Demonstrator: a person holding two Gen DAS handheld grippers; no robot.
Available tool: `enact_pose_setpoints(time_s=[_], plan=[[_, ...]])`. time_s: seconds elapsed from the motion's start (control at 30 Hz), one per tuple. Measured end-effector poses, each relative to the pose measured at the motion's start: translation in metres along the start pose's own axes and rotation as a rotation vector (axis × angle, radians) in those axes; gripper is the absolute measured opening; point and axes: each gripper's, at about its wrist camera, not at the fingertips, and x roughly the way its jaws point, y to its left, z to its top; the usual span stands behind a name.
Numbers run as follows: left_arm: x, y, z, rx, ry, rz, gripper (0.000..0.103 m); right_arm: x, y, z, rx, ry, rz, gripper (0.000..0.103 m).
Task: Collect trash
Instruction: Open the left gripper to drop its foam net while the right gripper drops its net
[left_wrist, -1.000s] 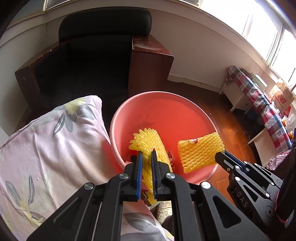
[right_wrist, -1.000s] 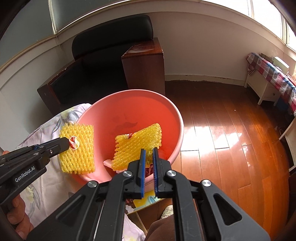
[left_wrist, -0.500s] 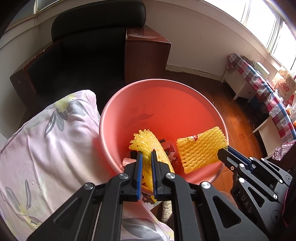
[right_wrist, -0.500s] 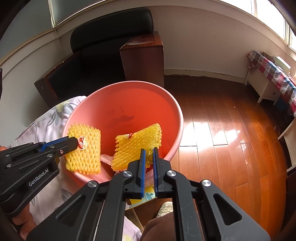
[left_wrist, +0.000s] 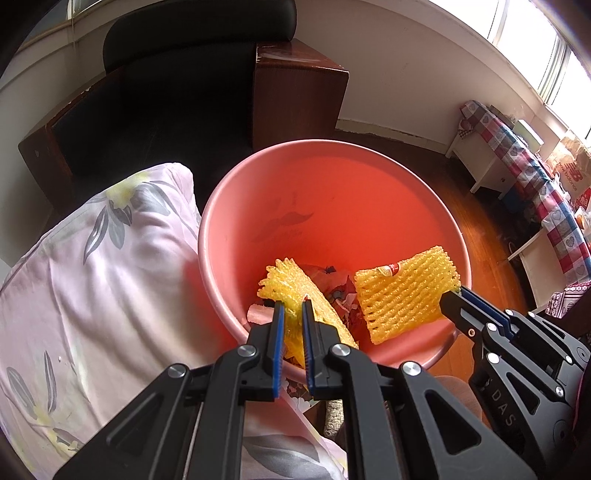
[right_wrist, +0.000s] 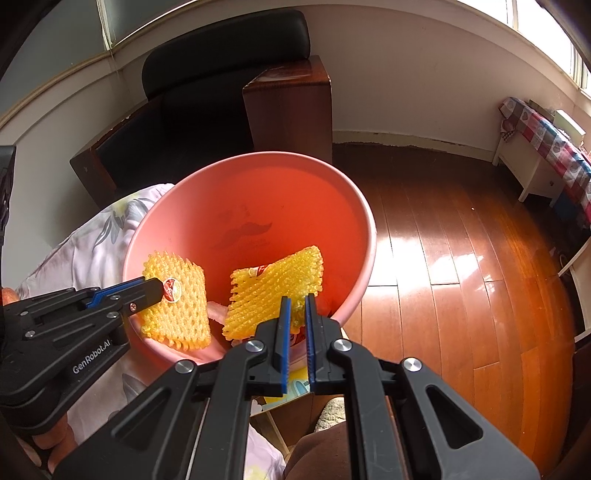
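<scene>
A: What do the claws have?

B: The left claw (left_wrist: 293, 314) is clamped on a yellow foam net (left_wrist: 295, 291), pinched thin between its blue pads. The right claw (right_wrist: 297, 306) is clamped on a second net (right_wrist: 275, 288), gripping it by its lower edge.

A: Where do those nets sit?

B: Both hang inside the mouth of a pink bin (left_wrist: 229, 221). From the right wrist the left net (right_wrist: 175, 299) shows a round red sticker at the claw tip (right_wrist: 157, 290). From the left wrist the right net (left_wrist: 402, 295) is a flat mesh sheet with a red label at its top edge, held at its right corner by the right claw (left_wrist: 452, 299).

A: Anything else in the bin?

B: Crumpled wrappers (left_wrist: 336, 291) lie at the bottom, between the two nets.

A: And around it?

B: A flowered pillow (left_wrist: 92, 277) presses against the bin's left side. Behind stands a dark armchair (left_wrist: 166, 110) with wooden arms. To the right is glossy wood floor (right_wrist: 461, 258), and at the far wall a low white bench (right_wrist: 532, 173) under a checked cloth.
</scene>
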Motion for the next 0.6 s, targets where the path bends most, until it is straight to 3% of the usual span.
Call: enact_pose_setpoints(time_s=[0.6], plan=[[0.0094, 0.0020, 0.0017, -0.005, 0.014, -0.008, 0.012, 0.0057, -0.0002, 0.0022, 0.024, 0.026, 0.009, 0.008]])
